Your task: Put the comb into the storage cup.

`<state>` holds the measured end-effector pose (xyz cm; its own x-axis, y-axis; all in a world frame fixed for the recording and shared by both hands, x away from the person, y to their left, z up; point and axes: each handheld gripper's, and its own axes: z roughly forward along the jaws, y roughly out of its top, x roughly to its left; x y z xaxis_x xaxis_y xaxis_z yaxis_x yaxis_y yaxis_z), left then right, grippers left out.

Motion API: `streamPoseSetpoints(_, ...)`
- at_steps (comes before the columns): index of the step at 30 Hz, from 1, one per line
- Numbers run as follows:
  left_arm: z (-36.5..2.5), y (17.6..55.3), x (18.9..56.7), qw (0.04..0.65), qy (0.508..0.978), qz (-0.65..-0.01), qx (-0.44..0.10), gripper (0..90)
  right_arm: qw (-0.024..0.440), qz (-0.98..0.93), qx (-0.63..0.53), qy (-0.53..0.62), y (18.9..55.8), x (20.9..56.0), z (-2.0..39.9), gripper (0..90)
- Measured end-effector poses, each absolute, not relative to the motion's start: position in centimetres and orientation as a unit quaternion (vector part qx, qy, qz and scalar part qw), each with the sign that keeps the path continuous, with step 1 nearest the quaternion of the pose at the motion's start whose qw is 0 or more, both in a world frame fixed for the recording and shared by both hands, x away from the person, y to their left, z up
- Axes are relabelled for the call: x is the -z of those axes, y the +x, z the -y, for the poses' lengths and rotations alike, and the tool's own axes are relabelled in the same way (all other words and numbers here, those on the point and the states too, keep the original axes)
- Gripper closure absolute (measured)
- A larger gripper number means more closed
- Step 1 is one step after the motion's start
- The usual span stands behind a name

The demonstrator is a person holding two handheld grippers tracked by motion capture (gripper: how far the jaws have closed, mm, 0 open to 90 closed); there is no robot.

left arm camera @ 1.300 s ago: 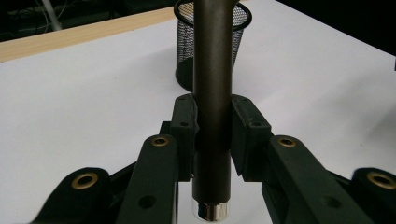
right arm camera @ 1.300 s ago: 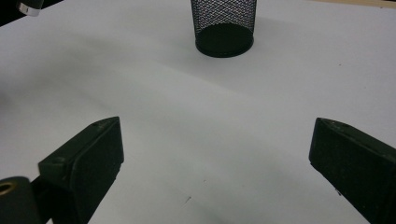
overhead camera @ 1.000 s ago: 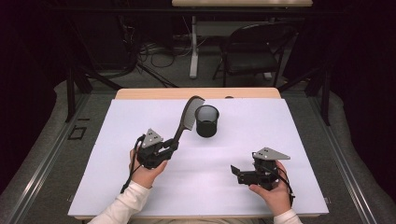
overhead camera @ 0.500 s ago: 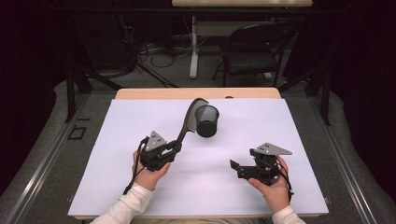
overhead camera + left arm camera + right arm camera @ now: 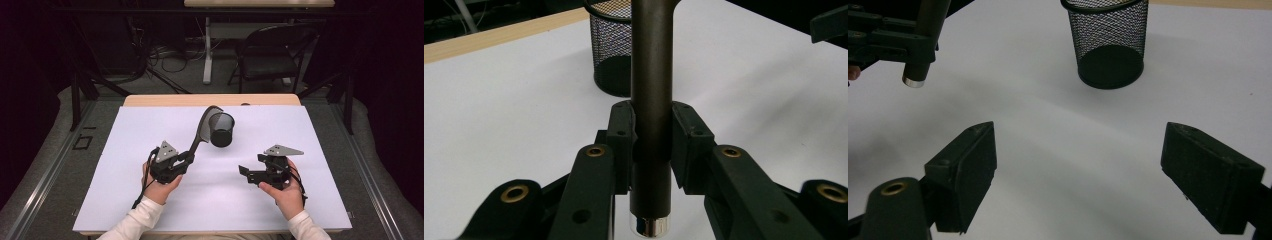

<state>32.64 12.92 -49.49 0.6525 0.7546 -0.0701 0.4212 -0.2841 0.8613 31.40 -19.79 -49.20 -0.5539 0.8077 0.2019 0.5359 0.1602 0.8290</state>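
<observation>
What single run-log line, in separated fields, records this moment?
left gripper: shut on dark spatula handle | spatula blade: over black wire-mesh cup | right gripper: open, nothing between fingers | surface: white table

1. The left gripper (image 5: 186, 159) clamps the handle of a dark spatula (image 5: 202, 132), blade raised over a black mesh cup (image 5: 221, 129).
2. The right gripper (image 5: 243, 170), jaws apart, hovers right above the white table (image 5: 120, 165).

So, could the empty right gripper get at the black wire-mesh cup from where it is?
Probably yes. The right gripper has its jaws apart with nothing between them, and bare white table lies between it and the black wire-mesh cup. The left gripper with its dark spatula stays off to the side.
</observation>
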Motion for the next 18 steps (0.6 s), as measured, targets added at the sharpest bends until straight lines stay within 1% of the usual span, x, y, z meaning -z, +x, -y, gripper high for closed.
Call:
streamPoseSetpoints(9, -13.0, 32.7, 49.5, 0.467, 0.781, -0.376, -0.177, 72.5, 0.126, -0.748, -0.46, 0.462, 32.9, 48.5, 19.3, 17.6)
streamPoseSetpoints(11, -13.0, 32.7, 49.5, 0.467, 0.78, -0.377, -0.178, 72.5, 0.114, -0.749, -0.457, 0.467, 33.3, 48.3, 19.2, 17.6)
streamPoseSetpoints(18, -13.0, 32.7, 49.5, 0.467, 0.781, -0.376, -0.175, 72.5, 0.099, -0.753, -0.451, 0.469, 34.4, 47.6, 18.6, 17.6)
